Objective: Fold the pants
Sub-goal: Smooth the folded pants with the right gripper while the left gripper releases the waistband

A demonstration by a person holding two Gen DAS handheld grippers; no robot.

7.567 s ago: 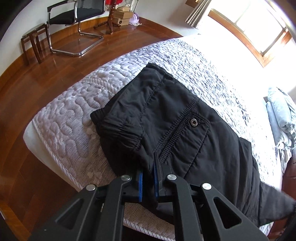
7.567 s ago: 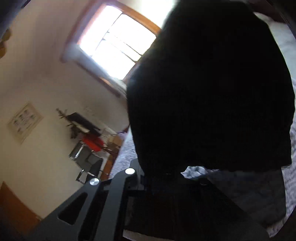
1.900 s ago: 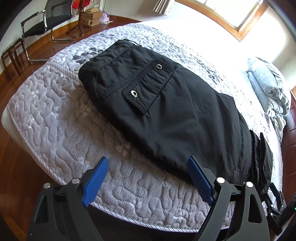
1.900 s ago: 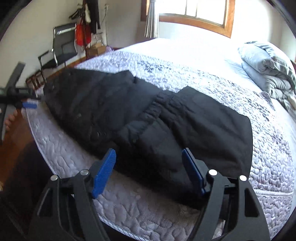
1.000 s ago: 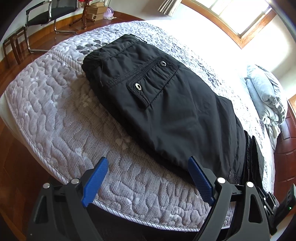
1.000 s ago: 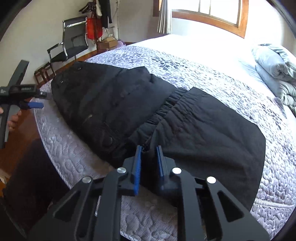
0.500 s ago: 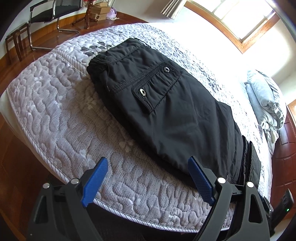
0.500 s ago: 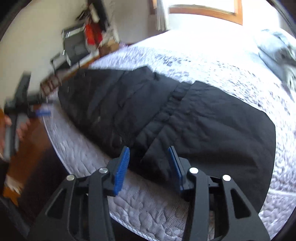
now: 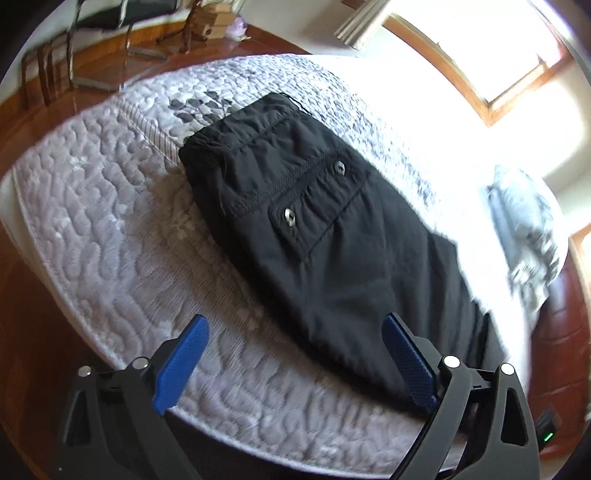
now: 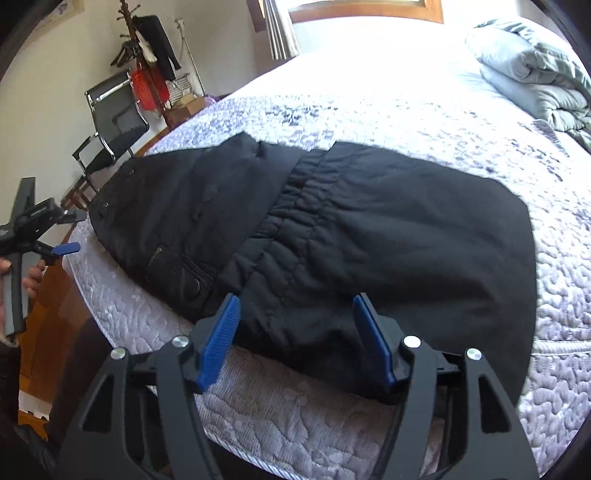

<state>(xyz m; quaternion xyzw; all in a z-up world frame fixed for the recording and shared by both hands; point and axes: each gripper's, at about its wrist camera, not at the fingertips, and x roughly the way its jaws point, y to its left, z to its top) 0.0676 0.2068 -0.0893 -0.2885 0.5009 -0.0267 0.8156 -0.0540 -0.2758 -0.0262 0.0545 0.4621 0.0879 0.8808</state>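
Black pants (image 9: 332, 236), one, folded on bed (image 9: 92, 221); two hand-held grippers, jaws apart.

No text, label, brand, number or sign can be read in either view. The body of the left gripper (image 10: 64, 232), seen off to the left of the right gripper's fingers, carries a short line of pale lettering, too small to make out. Far ahead and to the upper left of those fingers, a framed picture (image 10: 62, 7) hangs on the wall, cut by the edge of the view, with nothing legible on it. The black pants (image 9: 332, 236) ahead of the fingers show only plain metal snaps, bearing no marking that can be read.
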